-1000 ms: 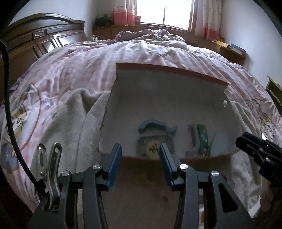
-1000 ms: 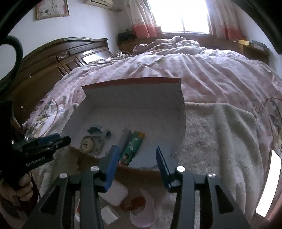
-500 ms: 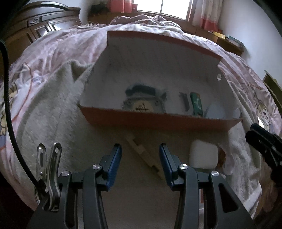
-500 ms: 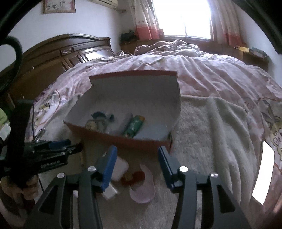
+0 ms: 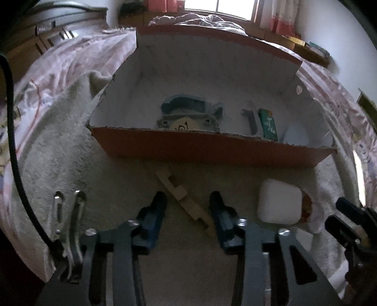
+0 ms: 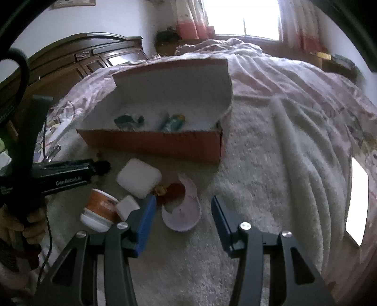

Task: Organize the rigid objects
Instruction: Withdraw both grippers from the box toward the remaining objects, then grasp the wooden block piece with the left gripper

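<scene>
An open orange cardboard box (image 5: pixel 212 150) (image 6: pixel 150 143) stands on a white towel and holds a grey-blue toy (image 5: pixel 188 117), a green tube (image 5: pixel 268 124) and other small items. In front of it lie a wooden piece (image 5: pixel 182 196), a white square case (image 5: pixel 279 203) (image 6: pixel 139 177), a small white block (image 6: pixel 127 206), an orange-white jar (image 6: pixel 99 209), a red-gold item (image 6: pixel 170 189) and a lilac curved shell (image 6: pixel 182 209). My left gripper (image 5: pixel 187 200) is open, its fingers on either side of the wooden piece. My right gripper (image 6: pixel 182 208) is open above the lilac shell.
The white towel (image 6: pixel 259 188) lies on a pink bedspread (image 6: pixel 294 82). A dark wooden headboard (image 6: pixel 77 58) is at the left, a window (image 6: pixel 240 16) at the back. A bright white rectangle (image 6: pixel 357 202) lies at the right edge.
Both grippers have pulled back from the box and tilted down to the loose objects in front of it. The left gripper now straddles the wooden piece; the right is over the lilac shell.
</scene>
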Demonstrator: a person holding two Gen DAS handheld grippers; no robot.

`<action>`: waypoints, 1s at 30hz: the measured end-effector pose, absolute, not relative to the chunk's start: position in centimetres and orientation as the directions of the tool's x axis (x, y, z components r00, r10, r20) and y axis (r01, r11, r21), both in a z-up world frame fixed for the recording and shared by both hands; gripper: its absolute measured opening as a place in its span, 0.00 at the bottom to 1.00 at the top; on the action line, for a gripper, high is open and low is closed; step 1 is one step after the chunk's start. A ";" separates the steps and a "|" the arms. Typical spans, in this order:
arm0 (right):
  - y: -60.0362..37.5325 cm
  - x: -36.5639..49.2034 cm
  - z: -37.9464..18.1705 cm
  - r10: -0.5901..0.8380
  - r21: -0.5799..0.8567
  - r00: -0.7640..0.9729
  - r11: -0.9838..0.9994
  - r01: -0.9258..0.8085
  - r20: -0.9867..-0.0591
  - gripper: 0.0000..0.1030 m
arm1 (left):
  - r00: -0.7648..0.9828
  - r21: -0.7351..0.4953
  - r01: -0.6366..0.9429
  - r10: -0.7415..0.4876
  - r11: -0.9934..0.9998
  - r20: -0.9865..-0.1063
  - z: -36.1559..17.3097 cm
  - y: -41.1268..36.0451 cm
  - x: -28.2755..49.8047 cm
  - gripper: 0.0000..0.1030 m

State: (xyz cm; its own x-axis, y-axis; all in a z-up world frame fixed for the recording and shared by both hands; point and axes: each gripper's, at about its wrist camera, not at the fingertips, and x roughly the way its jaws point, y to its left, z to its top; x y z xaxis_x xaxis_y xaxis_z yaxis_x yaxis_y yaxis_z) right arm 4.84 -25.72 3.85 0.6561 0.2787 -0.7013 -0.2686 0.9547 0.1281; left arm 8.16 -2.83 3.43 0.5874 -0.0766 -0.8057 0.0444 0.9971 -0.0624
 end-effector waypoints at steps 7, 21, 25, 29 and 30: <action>-26.0 4.7 2.9 0.278 0.139 0.637 0.955 -0.261 -0.719 0.50 | 0.589 -0.032 0.064 -0.064 0.997 -0.805 3.4 -2.7 7.4 0.13; -23.8 5.4 1.7 0.260 0.068 0.606 0.945 -0.320 -0.752 0.50 | 0.580 -0.041 0.087 -0.084 0.995 -0.810 2.8 -1.4 5.4 0.12; -23.2 5.8 1.6 0.244 0.042 0.615 0.945 -0.324 -0.750 0.51 | 0.578 -0.045 0.087 -0.087 0.995 -0.811 2.7 -1.6 5.2 0.12; -22.6 5.8 1.4 0.204 -0.009 0.635 0.949 -0.316 -0.745 0.44 | 0.577 -0.047 0.091 -0.090 0.995 -0.812 2.7 -1.5 5.3 0.12; -22.4 5.8 1.4 0.193 -0.023 0.641 0.950 -0.313 -0.743 0.41 | 0.578 -0.045 0.092 -0.090 0.995 -0.811 2.7 -1.4 5.3 0.12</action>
